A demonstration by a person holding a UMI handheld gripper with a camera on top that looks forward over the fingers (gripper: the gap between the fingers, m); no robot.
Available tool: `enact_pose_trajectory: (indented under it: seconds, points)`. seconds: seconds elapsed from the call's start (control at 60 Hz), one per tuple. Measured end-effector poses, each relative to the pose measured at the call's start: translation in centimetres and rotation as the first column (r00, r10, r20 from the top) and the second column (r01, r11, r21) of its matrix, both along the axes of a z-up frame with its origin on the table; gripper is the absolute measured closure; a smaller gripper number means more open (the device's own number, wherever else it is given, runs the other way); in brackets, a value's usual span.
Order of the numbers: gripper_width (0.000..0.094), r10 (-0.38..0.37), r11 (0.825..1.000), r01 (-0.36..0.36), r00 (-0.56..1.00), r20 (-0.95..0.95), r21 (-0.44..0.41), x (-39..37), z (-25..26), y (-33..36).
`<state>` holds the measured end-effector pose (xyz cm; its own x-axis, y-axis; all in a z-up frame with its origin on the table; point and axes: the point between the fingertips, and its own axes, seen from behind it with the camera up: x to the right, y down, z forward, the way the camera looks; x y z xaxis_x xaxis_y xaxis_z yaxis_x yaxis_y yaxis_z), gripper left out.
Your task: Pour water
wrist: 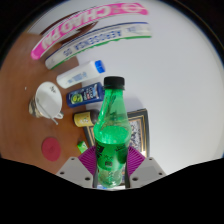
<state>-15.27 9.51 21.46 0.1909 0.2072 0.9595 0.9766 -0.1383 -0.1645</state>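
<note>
A green plastic bottle (111,125) with a black cap stands tilted between my fingers, its lower body pressed by the purple pads (88,160) on both sides. My gripper (110,168) is shut on the bottle and holds it above the white table (185,100). The bottle's base is hidden behind the gripper body. Left of the bottle, a white cup (47,98) sits on the brown surface (20,100).
Beyond the bottle lie a clear bottle with a blue cap (82,75) and a blue-labelled packet (85,95). Pink and green packages (90,32) lie farther back. A small framed box (137,125) stands behind the bottle, a pink disc (50,149) to its left.
</note>
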Motion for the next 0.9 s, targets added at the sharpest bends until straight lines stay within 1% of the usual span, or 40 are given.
enact_pose_trajectory:
  seconds: [0.067,0.183,0.267,0.383,0.45,0.517,0.567,0.75,0.817,0.833,0.85,0.867,0.9]
  points:
    - [0.0579,-0.006,1.000,0.005,0.980,-0.199,-0.006,-0.4,0.4,-0.6]
    - [0.0576,0.023,0.999,-0.041,0.858,-0.513,-0.023,-2.1,0.4,-1.2]
    - [0.0580,-0.016,0.999,-0.023,0.741,-0.671,-0.049,-2.3,-0.5,-1.1]
    - [0.0576,-0.044,0.996,-0.043,0.555,-0.830,-0.082,-3.0,-2.7,-0.7]
    - [0.0576,-0.077,0.993,-0.048,0.459,-0.885,-0.112,-3.0,-4.5,-0.3]
    - [0.0575,-0.094,0.991,-0.048,0.380,-0.920,-0.121,-2.7,-6.2,0.2]
    - [0.0576,-0.112,0.991,-0.030,0.354,-0.928,-0.131,-2.6,-7.4,0.4]
    - [0.0575,-0.143,0.988,-0.019,0.259,-0.955,-0.153,-1.4,-11.3,1.3]
    - [0.0566,-0.162,0.985,-0.015,0.256,-0.953,-0.171,-1.1,-12.9,1.3]
    - [0.0567,-0.136,0.989,-0.015,0.249,-0.959,-0.144,-1.2,-12.4,1.5]
    - [0.0568,-0.126,0.991,-0.016,0.249,-0.960,-0.134,-1.1,-12.4,1.6]
    - [0.0565,-0.132,0.990,-0.012,0.254,-0.958,-0.140,-1.0,-12.7,1.3]
    - [0.0554,-0.118,0.992,-0.014,0.252,-0.960,-0.125,-1.1,-12.5,1.2]
